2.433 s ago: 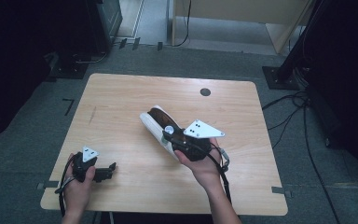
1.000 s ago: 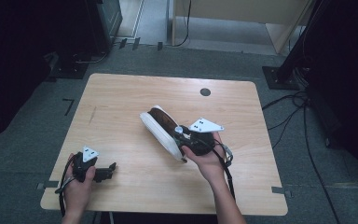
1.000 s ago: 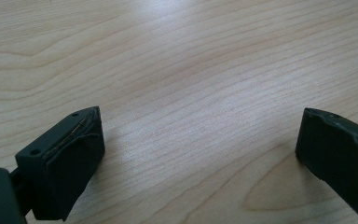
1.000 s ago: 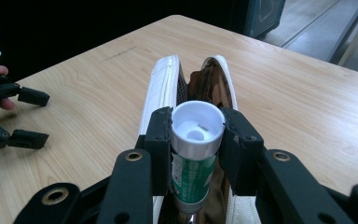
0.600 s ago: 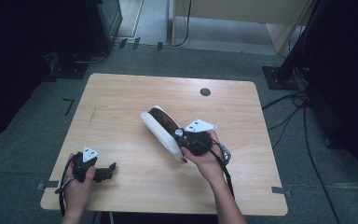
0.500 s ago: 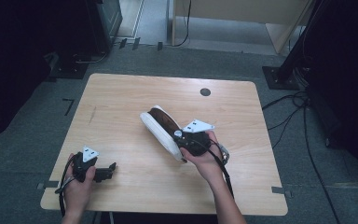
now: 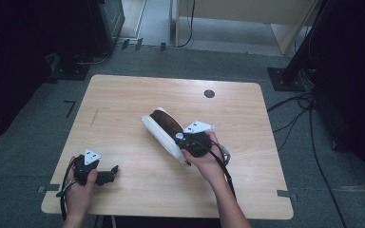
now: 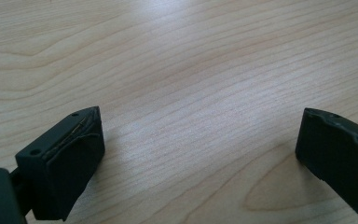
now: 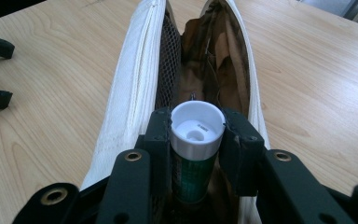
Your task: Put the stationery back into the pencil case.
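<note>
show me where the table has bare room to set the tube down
Bare wood runs along the table's far edge up to the dark round hole, and across the left half between the pouch and the left tongs. The middle is crowded: the right tongs hold the tube inside the pouch.

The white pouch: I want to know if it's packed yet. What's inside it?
A green tube with a white cap, clamped in the right gripper, sits at the open white pouch; brown lining and mesh show. Deeper contents are hidden.
</note>
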A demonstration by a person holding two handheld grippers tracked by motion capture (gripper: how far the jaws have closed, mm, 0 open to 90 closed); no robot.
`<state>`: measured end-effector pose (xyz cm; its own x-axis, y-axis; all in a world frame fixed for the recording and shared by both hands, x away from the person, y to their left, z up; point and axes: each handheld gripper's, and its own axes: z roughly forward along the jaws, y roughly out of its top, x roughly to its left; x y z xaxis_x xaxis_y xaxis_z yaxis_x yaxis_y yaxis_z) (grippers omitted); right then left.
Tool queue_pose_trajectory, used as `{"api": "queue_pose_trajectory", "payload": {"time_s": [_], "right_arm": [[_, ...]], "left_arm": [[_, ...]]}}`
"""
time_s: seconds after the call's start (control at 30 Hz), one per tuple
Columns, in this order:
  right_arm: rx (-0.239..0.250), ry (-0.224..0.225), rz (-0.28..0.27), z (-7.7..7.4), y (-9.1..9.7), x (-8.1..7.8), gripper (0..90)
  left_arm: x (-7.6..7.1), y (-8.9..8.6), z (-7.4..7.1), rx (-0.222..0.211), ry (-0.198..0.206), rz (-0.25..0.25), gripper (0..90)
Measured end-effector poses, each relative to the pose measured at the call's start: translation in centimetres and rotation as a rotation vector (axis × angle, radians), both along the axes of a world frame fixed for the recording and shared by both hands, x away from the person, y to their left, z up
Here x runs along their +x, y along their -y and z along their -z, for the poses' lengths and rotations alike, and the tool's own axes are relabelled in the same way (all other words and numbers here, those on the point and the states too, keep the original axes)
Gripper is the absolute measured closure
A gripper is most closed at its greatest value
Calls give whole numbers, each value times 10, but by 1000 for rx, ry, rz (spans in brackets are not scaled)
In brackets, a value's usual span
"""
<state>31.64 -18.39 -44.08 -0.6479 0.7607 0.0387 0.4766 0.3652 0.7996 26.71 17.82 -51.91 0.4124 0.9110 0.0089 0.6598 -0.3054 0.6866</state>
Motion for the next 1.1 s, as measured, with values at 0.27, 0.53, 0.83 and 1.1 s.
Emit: {"api": "queue_pose_trajectory", "payload": {"time_s": [0.27,0.53,0.83,1.1], "right_arm": [[-7,1,5,2,-10,9,629],[0,37,24,3,-16,15,633],[23,46,21,1,-17,18,751],[95,95,20,-16,-1,8,706]], "left_arm": [[0,0,0,-1,1,-1,14],[0,0,0,-2,0,-1,14],[0,0,0,-4,-1,4,14],[0,0,0,-3,-1,4,14]]}}
